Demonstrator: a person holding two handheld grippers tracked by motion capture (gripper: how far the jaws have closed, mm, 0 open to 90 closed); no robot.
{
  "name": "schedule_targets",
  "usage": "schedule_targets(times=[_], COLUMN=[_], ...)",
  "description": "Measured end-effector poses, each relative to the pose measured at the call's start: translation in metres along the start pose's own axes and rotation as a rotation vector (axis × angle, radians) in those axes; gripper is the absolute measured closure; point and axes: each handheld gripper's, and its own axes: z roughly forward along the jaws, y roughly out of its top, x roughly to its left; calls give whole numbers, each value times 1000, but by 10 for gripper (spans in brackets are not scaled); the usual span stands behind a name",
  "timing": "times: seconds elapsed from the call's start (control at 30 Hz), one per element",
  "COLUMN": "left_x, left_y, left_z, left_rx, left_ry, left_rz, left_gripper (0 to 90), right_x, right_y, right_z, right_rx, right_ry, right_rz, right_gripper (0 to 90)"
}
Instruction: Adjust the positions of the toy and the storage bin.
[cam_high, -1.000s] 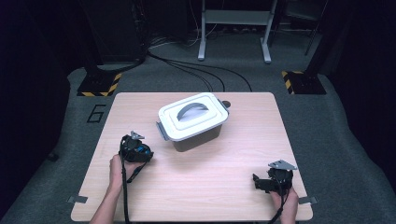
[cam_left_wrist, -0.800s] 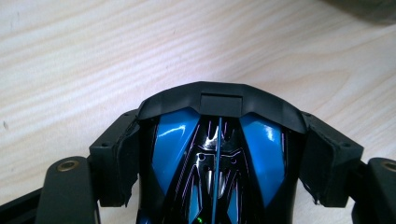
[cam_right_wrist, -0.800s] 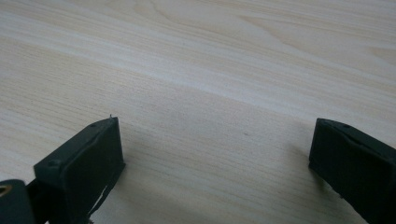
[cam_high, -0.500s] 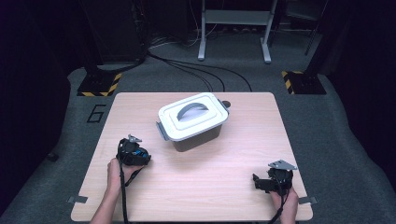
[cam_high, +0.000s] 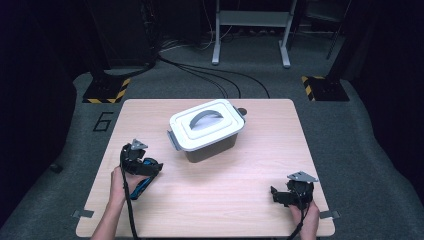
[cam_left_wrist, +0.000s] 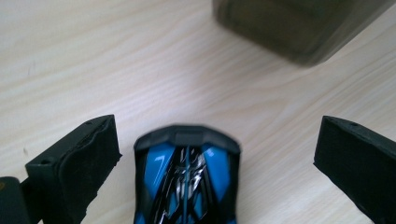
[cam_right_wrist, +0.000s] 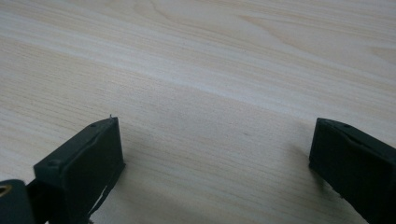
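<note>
Both forearms come in from the bottom edge of the high view. The left hand (cam_high: 120, 181) holds the left gripper (cam_high: 150, 167) low over the near-left part of the counter (cam_high: 240, 170), pointing toward the right and slightly away. Its 2 jaws have just been opening and stand wide apart, pressing on nothing. The right hand (cam_high: 306, 216) holds the right gripper (cam_high: 275, 195) at the near-right edge, pointing left across the counter, its 2 jaws spread wide with only bare surface between them.
</note>
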Motion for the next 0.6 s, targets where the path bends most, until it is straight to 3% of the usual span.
schedule_targets(times=[0.23, 0.6], left_x=[-7, -14], left_y=[26, 60], left_z=[-13, -13], left_rx=[-58, -96], left_ry=[-66, -105], left_rz=[35, 91], left_gripper=[0, 0], right_x=[0, 0], right_y=[0, 0], right_z=[0, 0], right_rx=[0, 0], right_ry=[0, 0], right_rz=[0, 0], right_gripper=[20, 21])
